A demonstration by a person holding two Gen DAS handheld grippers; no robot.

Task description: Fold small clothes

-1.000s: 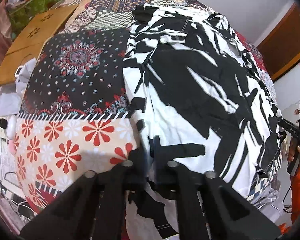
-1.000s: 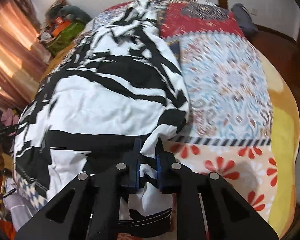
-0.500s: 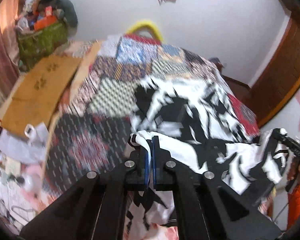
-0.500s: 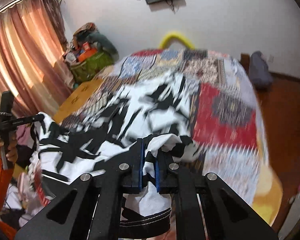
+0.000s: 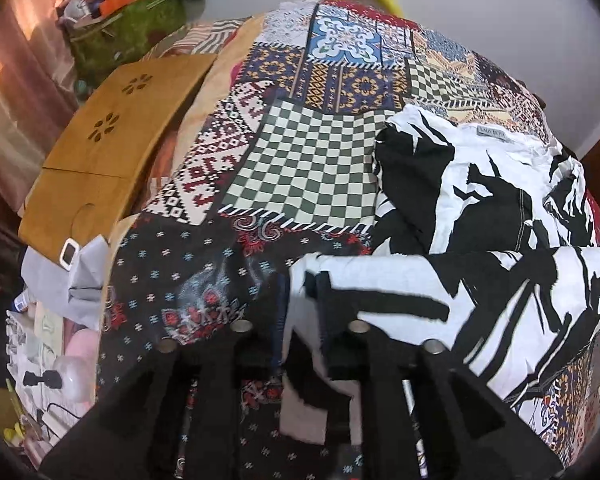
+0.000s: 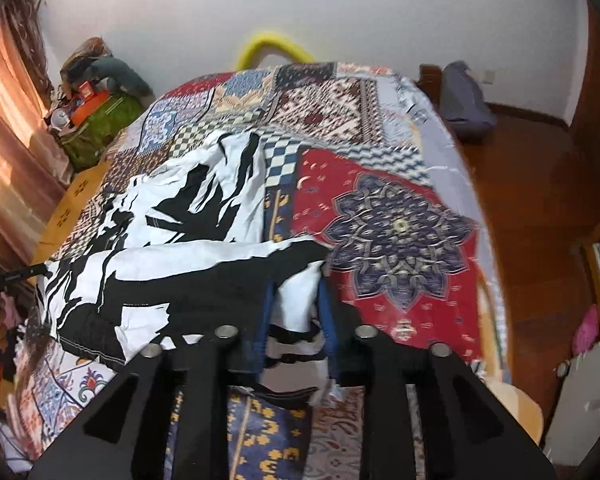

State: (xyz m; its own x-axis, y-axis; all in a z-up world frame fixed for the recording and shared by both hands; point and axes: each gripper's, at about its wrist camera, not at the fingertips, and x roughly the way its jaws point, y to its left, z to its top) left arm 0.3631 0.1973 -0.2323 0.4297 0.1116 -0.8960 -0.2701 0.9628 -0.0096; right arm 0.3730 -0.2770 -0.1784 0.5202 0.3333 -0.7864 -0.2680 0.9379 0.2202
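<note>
A black-and-white patterned garment [image 5: 480, 216] lies on the patchwork bedspread [image 5: 312, 152], its near half folded over the far half. A label shows near its far edge. My left gripper [image 5: 300, 312] is open, with the garment's near left corner loose between its jaws. In the right wrist view the same garment [image 6: 188, 216] lies folded on the bedspread [image 6: 396, 224]. My right gripper [image 6: 294, 308] is open, and the near right corner sits slack between its blue-edged jaws.
A wooden board [image 5: 108, 144] with flower cut-outs lies left of the bed. A green bag [image 6: 96, 128] of clutter stands at the far left by curtains. A yellow curved tube [image 6: 272, 48] is behind the bed. Wooden floor [image 6: 540, 184] and a dark bag [image 6: 464, 108] lie to the right.
Both grippers carried the garment's near edge up and forward over its far half, then lowered it. Both jaws have opened and let go of the corners.
</note>
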